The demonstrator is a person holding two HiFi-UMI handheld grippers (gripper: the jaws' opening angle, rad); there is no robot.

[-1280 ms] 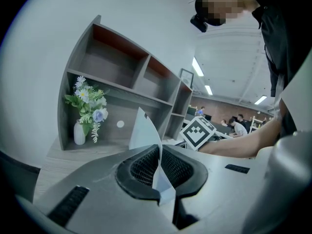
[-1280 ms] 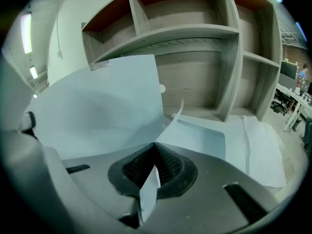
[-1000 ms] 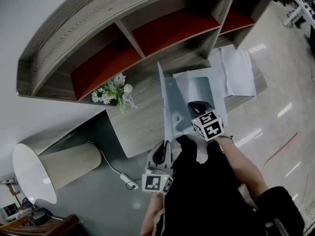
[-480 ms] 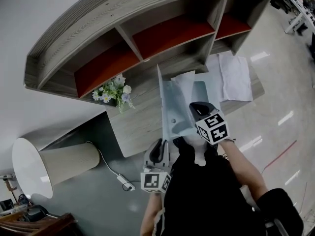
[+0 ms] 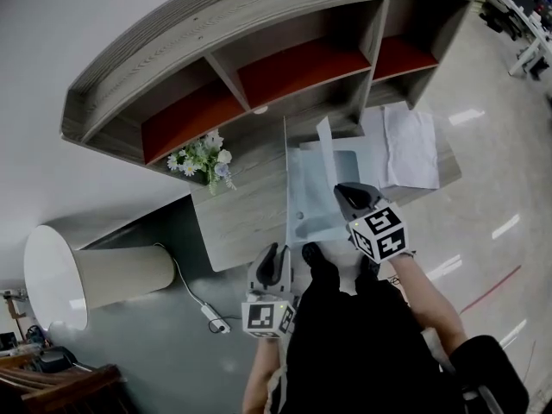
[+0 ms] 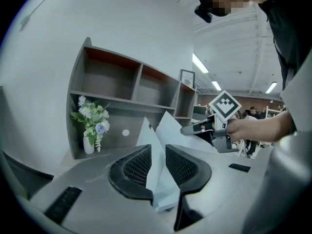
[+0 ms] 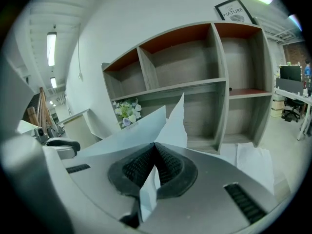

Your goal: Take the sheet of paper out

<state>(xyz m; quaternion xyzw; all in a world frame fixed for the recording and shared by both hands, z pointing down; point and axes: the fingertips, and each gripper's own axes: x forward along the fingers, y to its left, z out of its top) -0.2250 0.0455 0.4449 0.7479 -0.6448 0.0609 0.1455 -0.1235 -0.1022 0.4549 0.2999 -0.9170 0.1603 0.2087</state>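
A pale blue folder (image 5: 308, 198) lies open on the wooden desk (image 5: 237, 210), its left flap standing up. A white sheet of paper (image 5: 325, 147) rises out of it. My right gripper (image 5: 346, 195) is shut on the sheet's near edge, and in the right gripper view the sheet (image 7: 178, 121) runs up from between the closed jaws. My left gripper (image 5: 275, 261) sits at the desk's front edge. Its jaws are opening, with the folder's edge (image 6: 157, 172) loose between the pads (image 6: 136, 165). The right gripper (image 6: 187, 129) also shows in that view, holding the sheet (image 6: 170, 130).
A curved wooden shelf unit (image 5: 259, 67) with red backs stands behind the desk. A small vase of flowers (image 5: 203, 157) stands at the desk's left end. Loose white papers (image 5: 410, 145) lie at its right end. A lamp shade (image 5: 86, 279) and a cable switch (image 5: 216, 317) are on the floor at left.
My right gripper has risen with the sheet, which now stands higher out of the folder. My left gripper has drawn back a little toward the desk's front edge.
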